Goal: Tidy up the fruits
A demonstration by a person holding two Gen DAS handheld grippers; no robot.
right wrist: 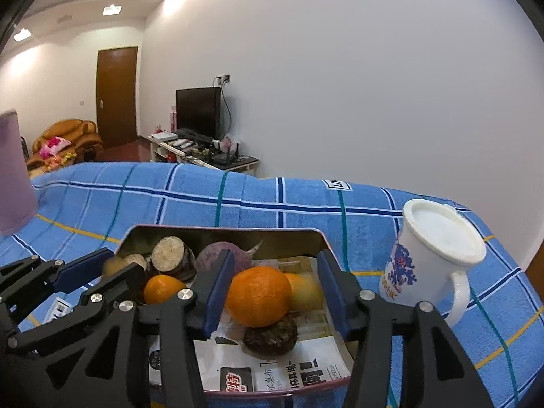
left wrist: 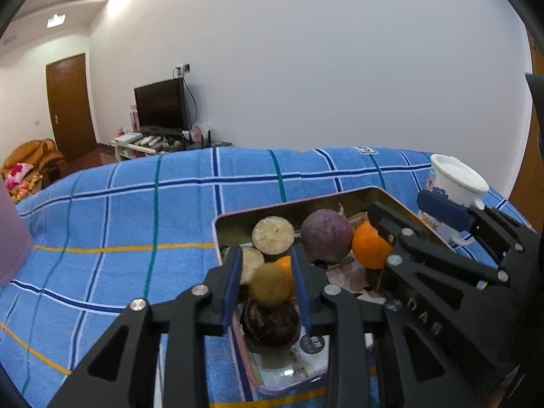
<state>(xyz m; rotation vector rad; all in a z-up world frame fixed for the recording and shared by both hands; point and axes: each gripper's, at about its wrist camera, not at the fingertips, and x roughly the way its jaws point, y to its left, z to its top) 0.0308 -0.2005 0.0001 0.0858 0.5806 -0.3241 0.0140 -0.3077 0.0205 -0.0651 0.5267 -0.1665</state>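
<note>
The readable writing was sparse: raised letters "DAS" ran along the black arm of the right claw (left wrist: 404,224) as the left wrist view caught it, a small cloth tag reading "LO" (right wrist: 337,185) sat on the blue checked cloth (right wrist: 238,190), and the printed paper (right wrist: 292,374) lining the tray (right wrist: 217,229) carried Chinese characters too distorted to read with confidence. The white mug (right wrist: 431,265) at the right of the frame bore a blue and orange print that could not be read. The fruits lay in the tray at lower centre of both views. In the right wrist view the right claw (right wrist: 277,292) stood apart around a large orange (right wrist: 258,295), its blue pads clear of the peel, with a dark round fruit (right wrist: 270,336) below it. The left claw (left wrist: 267,282) was parted narrowly around a yellowish fruit (left wrist: 270,284); whether its pads touched could not be told. Only the left wrist view showed the dark purple fruit (left wrist: 270,326) under that claw. Only the right wrist view showed the small orange (right wrist: 163,287) whole and the mug's handle fully. A purple turnip (right wrist: 217,258) and a cut slice (right wrist: 168,255) appeared in both.
</note>
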